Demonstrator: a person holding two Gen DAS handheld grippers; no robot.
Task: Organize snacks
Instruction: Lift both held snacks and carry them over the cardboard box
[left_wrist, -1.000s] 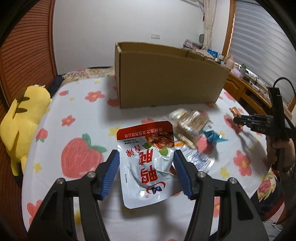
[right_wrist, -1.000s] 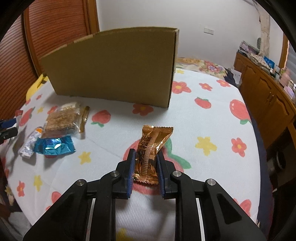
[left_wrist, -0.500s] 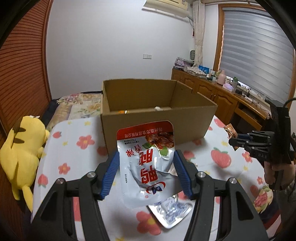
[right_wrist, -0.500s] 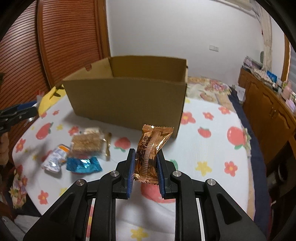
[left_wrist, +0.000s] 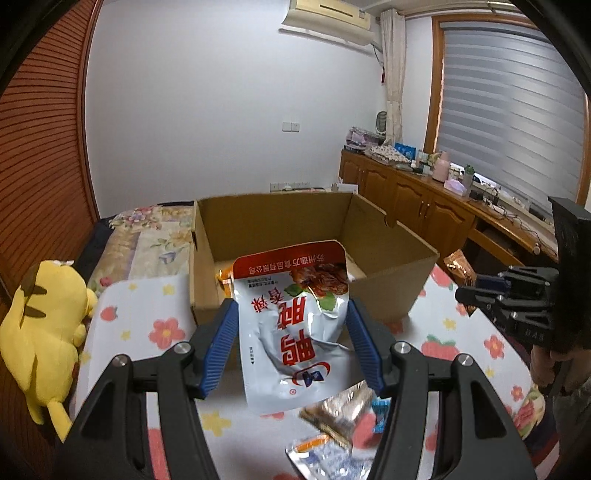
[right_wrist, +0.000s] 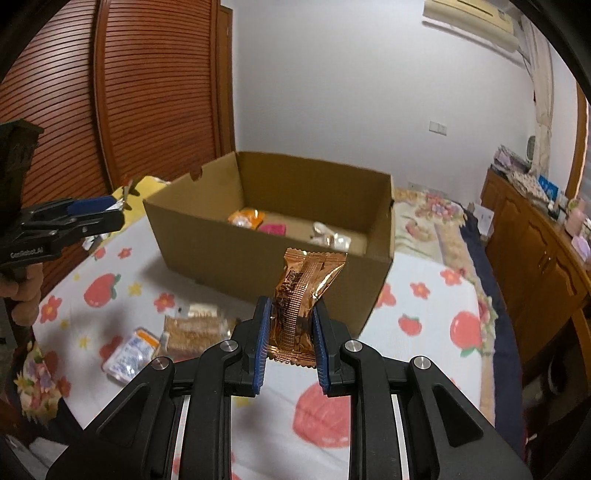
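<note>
Left tongs, half open, clamp a white-and-red foil pouch at frame centre; right tongs, nearly closed, pinch a copper wrapped bar. Both have risen off the floral worktop; the open cardboard box's interior now shows, so dropping in looks next.

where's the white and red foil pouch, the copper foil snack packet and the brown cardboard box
white and red foil pouch (left_wrist: 291, 328), left wrist view, printed middle
copper foil snack packet (right_wrist: 301, 295), right wrist view, crinkled middle
brown cardboard box (right_wrist: 236, 254), right wrist view, near outer wall
</note>
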